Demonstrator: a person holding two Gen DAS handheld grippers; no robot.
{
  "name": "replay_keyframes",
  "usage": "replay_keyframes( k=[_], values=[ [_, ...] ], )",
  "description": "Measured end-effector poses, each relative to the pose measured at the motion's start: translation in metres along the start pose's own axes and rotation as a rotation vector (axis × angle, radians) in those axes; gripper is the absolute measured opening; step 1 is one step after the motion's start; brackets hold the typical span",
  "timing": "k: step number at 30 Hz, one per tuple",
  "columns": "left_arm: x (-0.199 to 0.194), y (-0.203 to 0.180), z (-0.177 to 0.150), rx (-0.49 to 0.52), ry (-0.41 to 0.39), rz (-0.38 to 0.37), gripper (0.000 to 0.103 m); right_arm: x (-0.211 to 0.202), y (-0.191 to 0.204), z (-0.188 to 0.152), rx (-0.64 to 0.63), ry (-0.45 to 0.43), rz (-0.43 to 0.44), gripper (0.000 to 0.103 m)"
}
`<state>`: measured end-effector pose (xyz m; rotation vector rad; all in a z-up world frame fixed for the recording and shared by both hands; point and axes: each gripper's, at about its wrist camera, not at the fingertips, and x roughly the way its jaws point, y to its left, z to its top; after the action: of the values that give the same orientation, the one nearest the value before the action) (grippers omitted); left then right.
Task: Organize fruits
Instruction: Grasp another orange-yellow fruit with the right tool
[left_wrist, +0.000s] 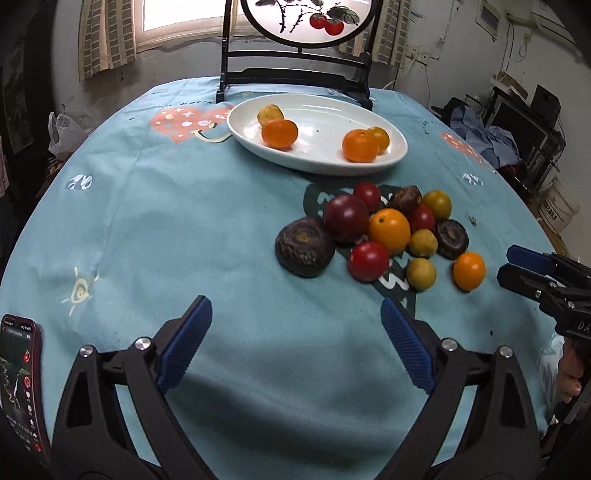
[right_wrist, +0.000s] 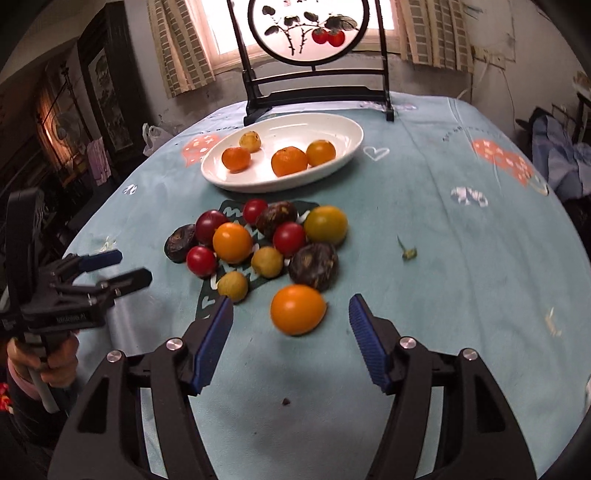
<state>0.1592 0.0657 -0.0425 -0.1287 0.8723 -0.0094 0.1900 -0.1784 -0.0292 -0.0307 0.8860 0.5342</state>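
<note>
Blue-padded fingers of the left tool (left_wrist: 295, 339) stand wide apart over bare cloth on the bench (left_wrist: 166, 221), grasping nothing. Right tool (right_wrist: 291, 339) is likewise released, its pads apart, with one orange fruit (right_wrist: 298, 309) lying loose just ahead of its gap. Beyond it the fruit pile (right_wrist: 266, 240) sits mid-bench in a loose cluster. Further back, the oval white plate (right_wrist: 332, 168) carries four fruits, its long axis running across the bench, slightly slanted.
</note>
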Motion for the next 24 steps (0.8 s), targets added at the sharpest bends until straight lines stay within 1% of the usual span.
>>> replay_keyframes(
  k=[3, 5, 6, 8, 10, 19, 24],
  values=[
    [0.001, 0.002, -0.008, -0.001, -0.004, -0.001, 0.094, 0.007, 0.001, -0.005, 0.014, -0.002, -0.038, 0.066],
    [0.001, 0.005, -0.012, -0.016, 0.002, 0.002, 0.094, 0.012, 0.001, -0.006, 0.021, 0.011, -0.046, 0.065],
    [-0.001, 0.007, -0.012, -0.026, -0.008, -0.009, 0.094, 0.015, 0.002, -0.006, 0.024, 0.019, -0.048, 0.065],
    [-0.004, 0.012, -0.014, -0.049, -0.028, -0.023, 0.094, 0.021, 0.003, -0.005, 0.009, 0.033, -0.056, 0.065],
    [-0.003, 0.013, -0.013, -0.062, -0.021, -0.023, 0.094, 0.025, 0.004, -0.003, -0.014, 0.048, -0.074, 0.065],
    [-0.002, 0.019, -0.012, -0.099, -0.015, -0.044, 0.094, 0.037, 0.005, 0.0, -0.02, 0.056, -0.093, 0.065],
    [-0.001, 0.019, -0.012, -0.1, -0.013, -0.042, 0.094, 0.04, 0.008, 0.001, -0.044, 0.071, -0.101, 0.059]
  ],
)
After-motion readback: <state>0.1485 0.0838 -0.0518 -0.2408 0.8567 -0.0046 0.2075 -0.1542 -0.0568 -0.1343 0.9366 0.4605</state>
